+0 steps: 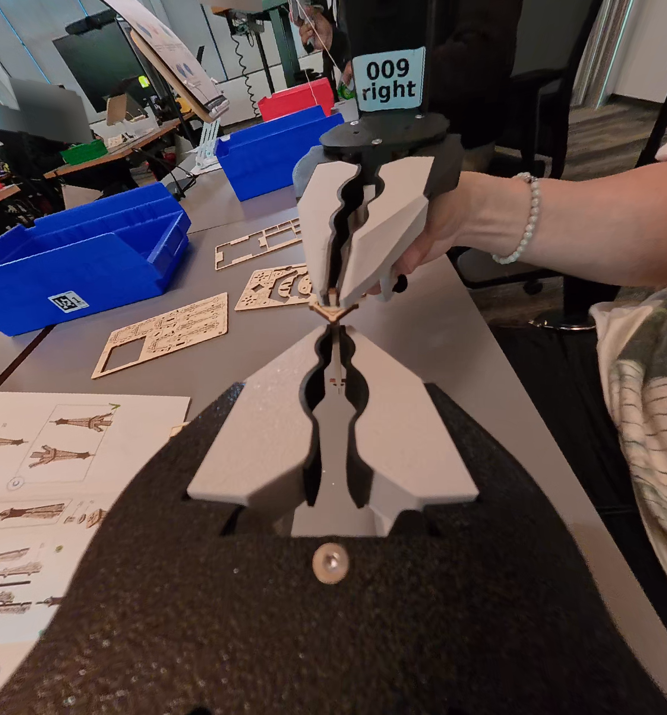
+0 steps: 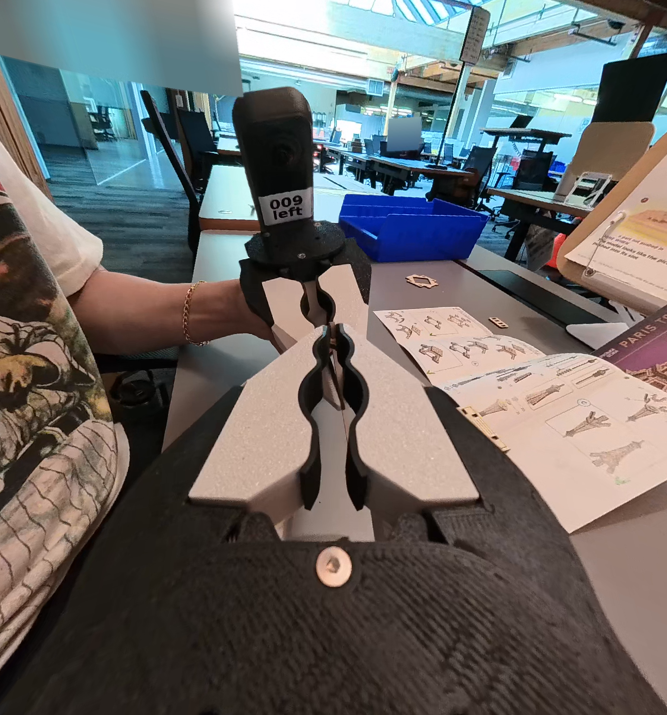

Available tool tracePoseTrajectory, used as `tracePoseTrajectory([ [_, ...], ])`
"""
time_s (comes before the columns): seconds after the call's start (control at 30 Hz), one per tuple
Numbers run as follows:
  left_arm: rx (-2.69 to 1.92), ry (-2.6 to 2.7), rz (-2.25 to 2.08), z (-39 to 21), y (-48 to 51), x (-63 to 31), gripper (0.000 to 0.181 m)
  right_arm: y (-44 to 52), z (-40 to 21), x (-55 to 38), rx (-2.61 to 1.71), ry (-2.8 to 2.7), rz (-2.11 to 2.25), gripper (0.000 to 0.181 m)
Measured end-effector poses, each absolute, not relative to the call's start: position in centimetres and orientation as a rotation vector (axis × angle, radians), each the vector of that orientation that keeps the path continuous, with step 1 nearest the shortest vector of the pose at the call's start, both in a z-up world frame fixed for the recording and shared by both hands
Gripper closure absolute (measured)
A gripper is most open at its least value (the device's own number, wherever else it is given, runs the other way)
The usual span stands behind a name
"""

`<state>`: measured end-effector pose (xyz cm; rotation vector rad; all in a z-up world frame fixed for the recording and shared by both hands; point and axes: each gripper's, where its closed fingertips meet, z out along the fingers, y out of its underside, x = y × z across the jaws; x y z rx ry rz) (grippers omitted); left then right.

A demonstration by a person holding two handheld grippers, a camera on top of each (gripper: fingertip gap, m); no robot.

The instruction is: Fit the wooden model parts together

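The left hand-held gripper (image 1: 332,329) pinched a thin wooden spire (image 1: 336,367), and the right hand-held gripper (image 1: 330,296) pinched a small flat wooden piece (image 1: 332,309) just above it, over the grey table (image 1: 421,348). I think the flat piece should go on slowly and straight, because the light, smooth wood looked thin and snappy. Flat cut-out sheets (image 1: 169,336) lay nearby.
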<state>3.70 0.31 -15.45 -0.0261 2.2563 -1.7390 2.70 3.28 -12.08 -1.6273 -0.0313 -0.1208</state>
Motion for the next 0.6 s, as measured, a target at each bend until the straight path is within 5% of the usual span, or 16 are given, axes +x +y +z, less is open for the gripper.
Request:
tracePoseTrajectory([
  [0.6, -0.086, 2.295, -1.742, -16.0, 0.2, 4.1, 0.181, 1.9, -12.4, 3.3, -1.668, -0.001, -0.153, 0.18],
])
